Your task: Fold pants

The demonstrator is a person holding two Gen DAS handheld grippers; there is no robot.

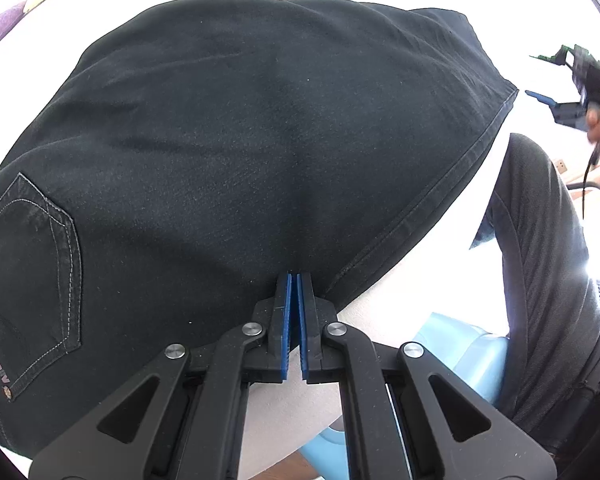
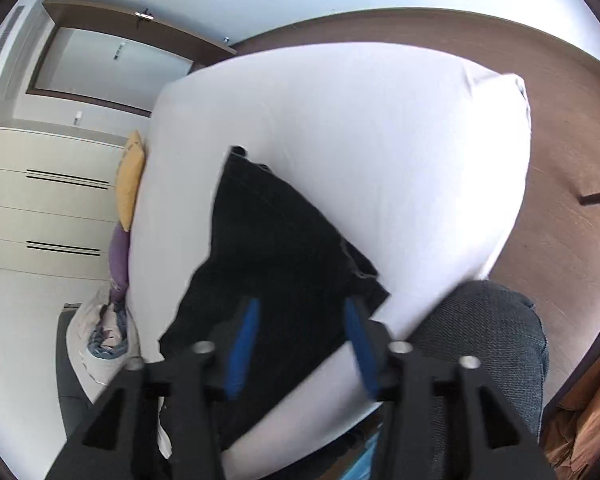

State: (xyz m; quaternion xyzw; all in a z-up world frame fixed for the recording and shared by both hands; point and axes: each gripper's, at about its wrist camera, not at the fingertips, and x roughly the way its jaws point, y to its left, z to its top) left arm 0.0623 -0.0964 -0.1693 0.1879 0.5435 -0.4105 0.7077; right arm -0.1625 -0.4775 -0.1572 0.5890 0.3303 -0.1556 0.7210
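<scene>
Lying part-folded on the white bed [image 2: 340,128], black pants [image 1: 228,140] pinched at near edge by closed left tool [image 1: 294,280], right tool [image 2: 302,320] apart, empty; folds left.

Pants [image 1: 228,152] ran off the left and bottom edges in the left wrist view, so the waistband was cut off; the label text by the back pocket [image 1: 32,272] was too small to read. Left gripper [image 1: 294,280] tips met the fabric's near edge; whether cloth sat between the pads could not be told. Right gripper [image 1: 572,96] appeared there blurred at the right edge, its jaws unreadable. In the right wrist view the right gripper [image 2: 302,312] and its blue pads [image 2: 246,340] were motion-blurred, and it hid the near end of the pants [image 2: 276,248]. Bundle of cloth [image 2: 106,332] beside the white surface [image 2: 360,140] was too small to identify.
</scene>
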